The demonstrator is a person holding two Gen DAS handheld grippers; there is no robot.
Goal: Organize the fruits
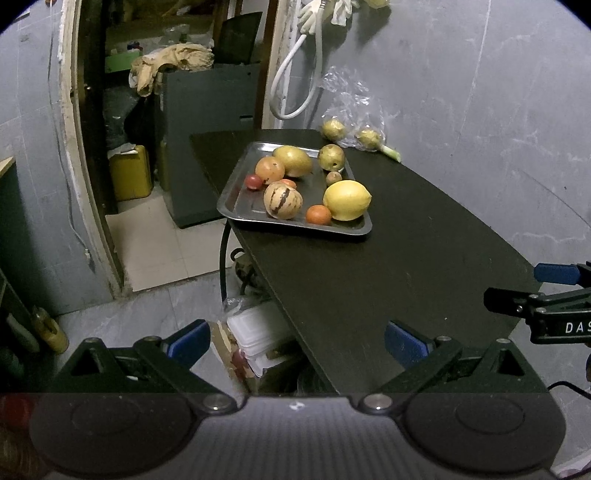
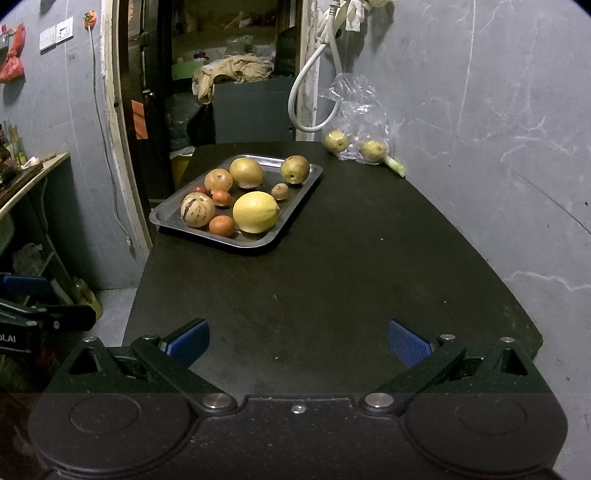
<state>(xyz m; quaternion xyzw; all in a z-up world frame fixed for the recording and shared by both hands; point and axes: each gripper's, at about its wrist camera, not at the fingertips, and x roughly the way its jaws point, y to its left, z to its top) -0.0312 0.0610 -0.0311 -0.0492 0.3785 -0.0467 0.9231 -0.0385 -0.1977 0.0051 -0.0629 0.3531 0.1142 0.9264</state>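
On table: fruit tray; both grippers jaws apart, empty; wall switch, prob., right view only.

Grey walls; dark table

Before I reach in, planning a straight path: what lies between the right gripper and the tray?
Only bare black table between right gripper and tray, right wrist view.
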